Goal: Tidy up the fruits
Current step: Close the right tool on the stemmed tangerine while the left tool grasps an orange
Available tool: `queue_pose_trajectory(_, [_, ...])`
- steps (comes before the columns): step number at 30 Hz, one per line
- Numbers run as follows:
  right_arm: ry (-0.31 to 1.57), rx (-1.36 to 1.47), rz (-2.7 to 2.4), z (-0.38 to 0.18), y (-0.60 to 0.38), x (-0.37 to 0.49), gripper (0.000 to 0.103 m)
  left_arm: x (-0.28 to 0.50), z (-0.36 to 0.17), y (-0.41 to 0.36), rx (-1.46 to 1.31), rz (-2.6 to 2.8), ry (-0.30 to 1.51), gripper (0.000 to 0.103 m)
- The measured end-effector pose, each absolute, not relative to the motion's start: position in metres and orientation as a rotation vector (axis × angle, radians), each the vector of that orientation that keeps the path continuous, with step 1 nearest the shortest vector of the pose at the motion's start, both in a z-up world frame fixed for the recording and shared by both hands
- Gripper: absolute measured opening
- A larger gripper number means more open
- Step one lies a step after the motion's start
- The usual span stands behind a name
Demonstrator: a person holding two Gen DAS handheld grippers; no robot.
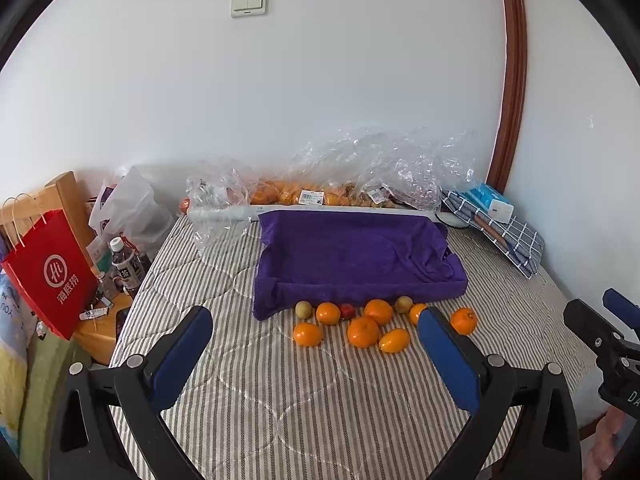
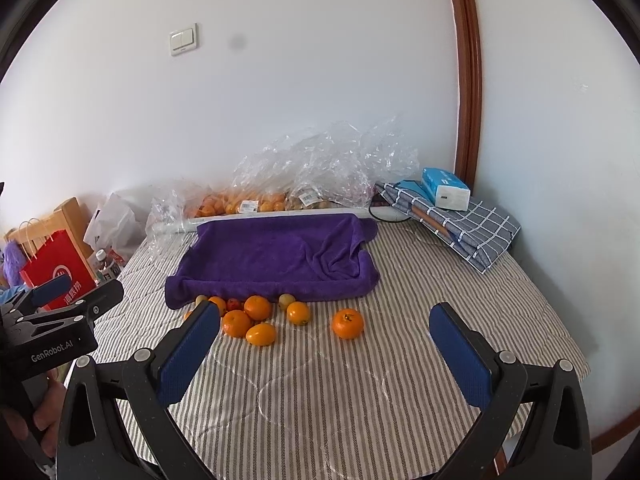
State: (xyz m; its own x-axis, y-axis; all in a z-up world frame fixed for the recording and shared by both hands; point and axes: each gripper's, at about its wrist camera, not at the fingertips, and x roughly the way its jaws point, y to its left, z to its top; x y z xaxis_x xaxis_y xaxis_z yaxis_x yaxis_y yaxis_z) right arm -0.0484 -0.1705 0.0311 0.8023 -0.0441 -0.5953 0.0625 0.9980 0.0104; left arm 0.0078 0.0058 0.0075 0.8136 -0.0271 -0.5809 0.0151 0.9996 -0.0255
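Several oranges (image 1: 363, 331) lie loose on the striped bed cover in front of a tray lined with a purple towel (image 1: 352, 256). Two small yellow-green fruits (image 1: 303, 309) and a small red fruit (image 1: 347, 311) lie among them. One orange (image 2: 348, 323) sits apart to the right. The same tray (image 2: 276, 252) shows in the right wrist view. My left gripper (image 1: 316, 332) is open and empty, short of the fruit. My right gripper (image 2: 324, 328) is open and empty, also short of the fruit. The right gripper also shows at the left view's right edge (image 1: 616, 332).
Clear plastic bags of fruit (image 1: 304, 194) lie against the wall behind the tray. A folded checked cloth with a blue-white box (image 2: 446, 190) lies at the back right. A red paper bag (image 1: 50, 276) and bottles (image 1: 126, 266) stand on a low wooden table to the left.
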Motion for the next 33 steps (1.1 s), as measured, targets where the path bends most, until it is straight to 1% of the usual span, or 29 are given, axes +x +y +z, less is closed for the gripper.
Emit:
queue_pose_trajectory(8, [0.669,0.035,-0.070,0.011,-0.179,-0.022,0.103,0.030,-0.012,0.012,-0.031,0.009,0.644,0.103])
queue_pose_trajectory(19, [0.794,0.083,-0.071,-0.050,-0.199,0.021,0.101,0.069,-0.066,0.037,-0.040,0.072,0.745,0.103])
queue_pose_trajectory(23, [0.865,0.092,-0.066,-0.082,-0.203,0.036,0.095,0.078,-0.085,0.047,-0.030,0.065,0.782,0.103])
queue_pose_trajectory(31, [0.952,0.102,-0.090,-0.141,-0.209,0.062,0.070,0.099,-0.124,0.059,-0.032,0.023,0.892,0.101])
queue_pose_trajectory(33, [0.946,0.103,-0.094,-0.146,-0.209,0.068,0.070,0.103,-0.132,0.059,-0.029,0.014,0.912,0.097])
